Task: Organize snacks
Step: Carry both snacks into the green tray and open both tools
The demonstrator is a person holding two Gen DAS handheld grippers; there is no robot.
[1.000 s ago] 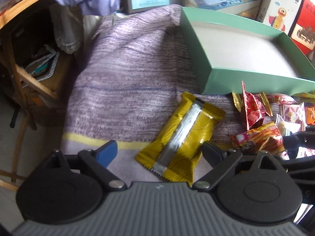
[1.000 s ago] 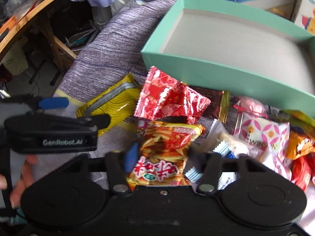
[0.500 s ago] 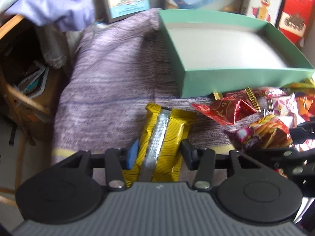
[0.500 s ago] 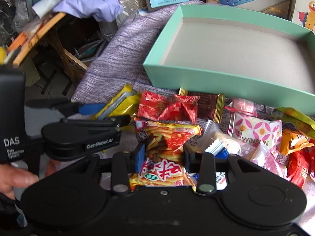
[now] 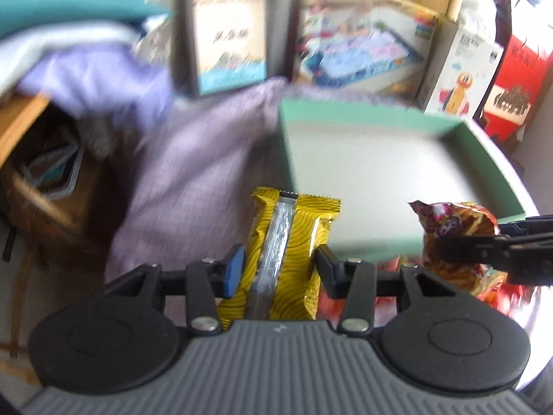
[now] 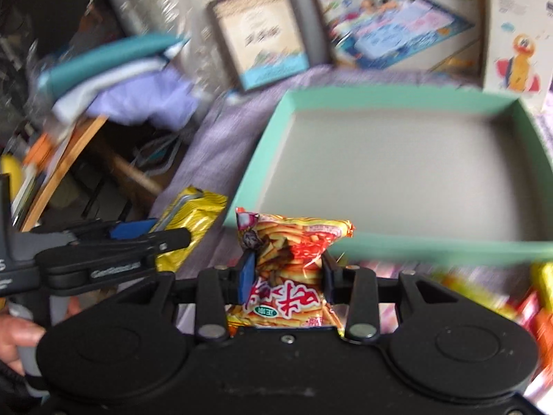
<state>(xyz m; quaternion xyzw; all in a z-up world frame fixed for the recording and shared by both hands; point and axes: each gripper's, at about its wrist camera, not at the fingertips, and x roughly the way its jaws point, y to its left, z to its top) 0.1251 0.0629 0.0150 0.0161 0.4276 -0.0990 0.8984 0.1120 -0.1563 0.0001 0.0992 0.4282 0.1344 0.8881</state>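
Note:
My left gripper (image 5: 279, 265) is shut on a yellow snack packet (image 5: 287, 242) with a silver seam and holds it up just before the near left corner of the green tray (image 5: 484, 159). My right gripper (image 6: 287, 269) is shut on a red and yellow chips bag (image 6: 293, 259) and holds it over the near wall of the green tray (image 6: 276, 138), whose grey floor is bare. The chips bag (image 5: 459, 228) and the right gripper's fingers (image 5: 484, 242) show at the right of the left wrist view. The yellow packet (image 6: 193, 221) and left gripper show at the left of the right wrist view.
The tray rests on a purple striped cloth (image 5: 193, 180). Loose snacks (image 6: 518, 297) lie at the near right. Boxed toys and a framed picture (image 6: 262, 34) stand behind the tray. A wooden chair with folded clothes (image 6: 114, 79) is at the left.
Both grippers closed on their snacks and lifted them off the cloth. They have moved forward toward the tray; both views are now blurred by motion.

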